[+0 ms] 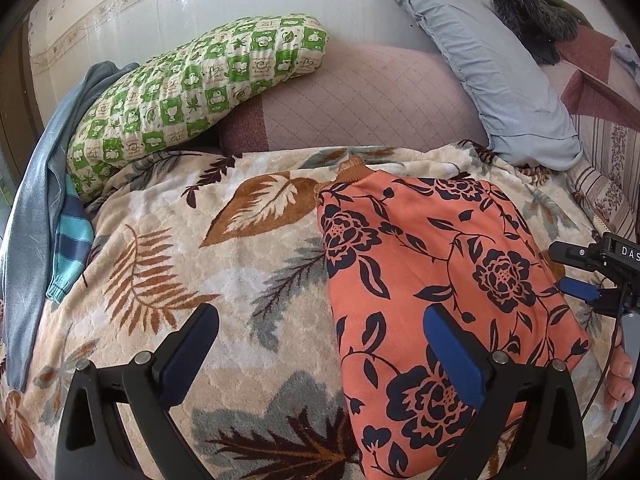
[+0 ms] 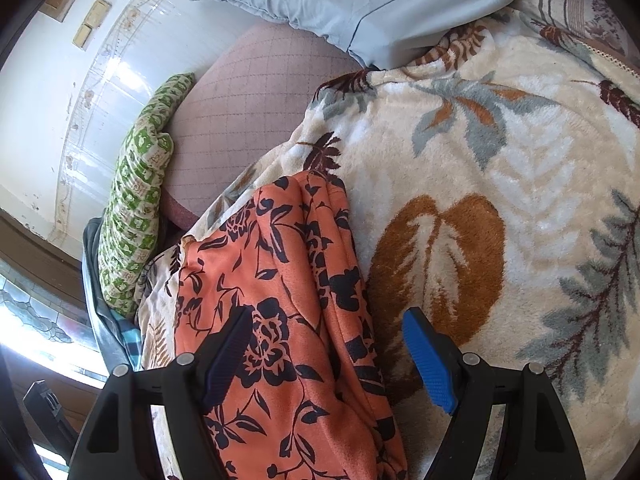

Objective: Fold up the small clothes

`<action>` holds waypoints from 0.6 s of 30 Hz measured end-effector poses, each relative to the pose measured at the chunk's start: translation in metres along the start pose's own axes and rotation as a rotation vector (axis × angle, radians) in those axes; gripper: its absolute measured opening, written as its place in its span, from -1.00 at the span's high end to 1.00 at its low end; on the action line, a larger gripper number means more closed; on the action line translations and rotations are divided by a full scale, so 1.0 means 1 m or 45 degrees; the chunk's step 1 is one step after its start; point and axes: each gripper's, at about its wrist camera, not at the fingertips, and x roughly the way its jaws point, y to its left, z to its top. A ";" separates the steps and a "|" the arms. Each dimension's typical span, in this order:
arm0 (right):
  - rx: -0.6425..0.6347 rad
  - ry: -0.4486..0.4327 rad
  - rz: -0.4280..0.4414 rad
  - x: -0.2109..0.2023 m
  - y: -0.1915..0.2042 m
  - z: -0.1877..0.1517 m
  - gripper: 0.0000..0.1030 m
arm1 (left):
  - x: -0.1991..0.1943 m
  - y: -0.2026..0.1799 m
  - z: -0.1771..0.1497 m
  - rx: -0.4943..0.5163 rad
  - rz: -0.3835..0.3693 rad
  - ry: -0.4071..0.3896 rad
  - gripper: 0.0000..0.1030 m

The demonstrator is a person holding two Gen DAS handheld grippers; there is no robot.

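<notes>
An orange garment with a dark floral print (image 1: pixel 440 264) lies folded into a long strip on the leaf-patterned blanket (image 1: pixel 240 280). It also shows in the right wrist view (image 2: pixel 288 300). My left gripper (image 1: pixel 320 344) is open and empty, its left finger over the blanket and its right finger over the garment's left part. My right gripper (image 2: pixel 328 348) is open and empty, straddling the garment's right edge; it also shows at the right edge of the left wrist view (image 1: pixel 592 276).
A green checked pillow (image 1: pixel 192 92) and a light blue pillow (image 1: pixel 492 72) lie at the head of the bed against a pink quilted cushion (image 1: pixel 360 100). A blue-grey garment and a striped one (image 1: pixel 68 248) hang at the left edge.
</notes>
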 end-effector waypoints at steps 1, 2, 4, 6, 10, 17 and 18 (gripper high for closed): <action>-0.002 0.004 0.001 0.001 0.000 0.000 -0.56 | 0.001 -0.001 0.000 0.003 0.001 0.001 -0.98; -0.005 0.007 0.001 0.003 0.000 0.000 -0.56 | 0.002 -0.001 0.000 0.005 0.000 0.004 -0.98; -0.006 0.011 0.005 0.005 -0.001 -0.001 -0.56 | 0.005 -0.002 0.000 0.006 0.003 0.011 -0.98; -0.006 0.009 0.008 0.005 -0.001 0.000 -0.56 | 0.007 -0.004 0.000 0.009 0.004 0.021 -0.98; -0.002 0.006 0.011 0.004 -0.003 0.000 -0.56 | 0.010 -0.007 -0.001 0.023 0.007 0.028 -0.98; -0.051 -0.123 0.042 -0.020 0.009 0.001 -0.56 | 0.006 -0.010 -0.001 0.037 0.005 0.023 -0.98; -0.079 -0.154 0.063 -0.025 0.015 -0.001 -0.56 | 0.005 -0.010 -0.001 0.035 0.000 0.020 -0.98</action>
